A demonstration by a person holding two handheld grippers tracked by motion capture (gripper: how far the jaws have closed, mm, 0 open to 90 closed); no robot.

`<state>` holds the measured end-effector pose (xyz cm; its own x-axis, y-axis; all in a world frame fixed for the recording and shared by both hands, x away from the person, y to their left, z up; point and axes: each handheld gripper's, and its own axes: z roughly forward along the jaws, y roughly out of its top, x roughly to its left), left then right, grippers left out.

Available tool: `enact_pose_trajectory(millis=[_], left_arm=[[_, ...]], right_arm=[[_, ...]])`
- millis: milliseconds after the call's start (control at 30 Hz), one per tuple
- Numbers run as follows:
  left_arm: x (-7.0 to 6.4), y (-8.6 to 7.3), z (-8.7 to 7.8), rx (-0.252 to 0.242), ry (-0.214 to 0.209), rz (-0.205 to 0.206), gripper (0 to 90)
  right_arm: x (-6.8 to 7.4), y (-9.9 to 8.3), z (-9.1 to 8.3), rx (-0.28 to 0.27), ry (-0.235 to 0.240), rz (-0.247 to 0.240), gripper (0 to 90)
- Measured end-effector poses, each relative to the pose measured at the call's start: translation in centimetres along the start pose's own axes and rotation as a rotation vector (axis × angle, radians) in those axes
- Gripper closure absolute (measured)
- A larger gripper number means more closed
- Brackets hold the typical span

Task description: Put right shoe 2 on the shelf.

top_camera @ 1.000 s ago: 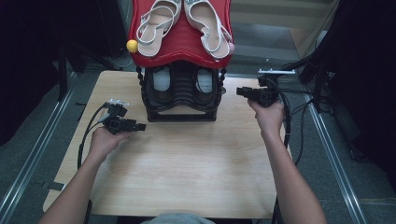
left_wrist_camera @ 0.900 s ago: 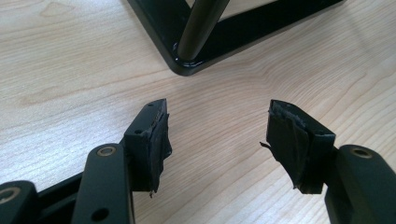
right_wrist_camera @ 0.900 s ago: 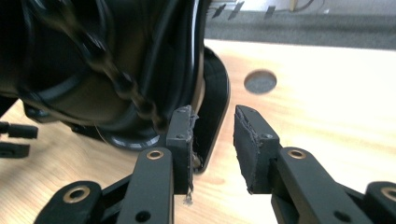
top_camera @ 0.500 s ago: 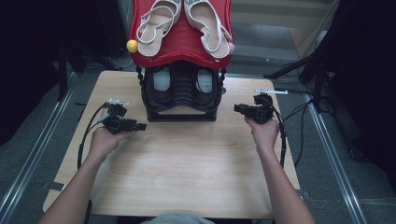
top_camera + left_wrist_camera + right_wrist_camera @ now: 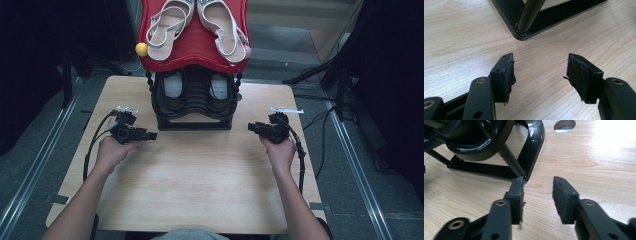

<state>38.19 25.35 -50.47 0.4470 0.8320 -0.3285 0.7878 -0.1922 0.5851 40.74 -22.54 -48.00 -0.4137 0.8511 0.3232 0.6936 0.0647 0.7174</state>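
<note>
Wooden table point(image 5: 200, 200) holds a black shoe rack point(image 5: 194, 107) at upper centre; the right gripper point(image 5: 256, 127) has dropped to flank it opposite the left gripper point(image 5: 150, 135), both spread wide, empty, ready to reach in.

A yellow ball point(image 5: 141, 49) beside pale sandals point(image 5: 165, 22).

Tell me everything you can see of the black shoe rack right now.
The black shoe rack stands upright at the table's far middle, glossy and plastic-looking, with a rectangular base frame and corner posts. Its red top tier holds two pale strappy sandals; a lower tier holds a dark pair of shoes. Both tongs, left and right, flank it with jaws open, touching nothing.
</note>
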Motion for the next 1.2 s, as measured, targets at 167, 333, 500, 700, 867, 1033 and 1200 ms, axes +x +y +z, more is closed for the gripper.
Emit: enact_pose_trajectory(millis=[167, 333, 500, 700, 867, 1033, 1200], left_arm=[[0.0, 0.0, 0.0, -0.002, 0.000, -0.005, 39.6], [0.1, 0.0, 0.1, -0.001, 0.003, -0.006, 39.2], [0.1, 0.0, 0.1, -0.001, 0.004, -0.005, 39.0], [0.1, 0.0, 0.2, 0.004, 0.004, -0.001, 38.8], [0.1, 0.0, 0.3, 0.008, 0.004, -0.003, 38.5], [0.1, 0.0, 0.3, 0.008, 0.004, -0.002, 38.5], [0.1, 0.0, 0.4, 0.009, 0.003, 0.001, 38.4]], right_arm=[[-0.1, -0.8, 0.3, -0.029, 0.008, -0.022, 57.2], [-0.3, -1.3, 0.4, -0.024, 0.002, -0.052, 54.3], [-0.6, -2.0, 0.5, -0.043, 0.001, -0.061, 51.9], [-0.9, -2.3, 0.4, -0.062, 0.014, -0.055, 49.9], [-0.9, -2.4, 0.3, -0.057, 0.015, -0.056, 48.5], [-0.8, -2.5, 0.4, -0.046, 0.009, -0.060, 48.0], [-0.8, -2.4, 0.7, -0.055, 0.010, -0.058, 48.0]])
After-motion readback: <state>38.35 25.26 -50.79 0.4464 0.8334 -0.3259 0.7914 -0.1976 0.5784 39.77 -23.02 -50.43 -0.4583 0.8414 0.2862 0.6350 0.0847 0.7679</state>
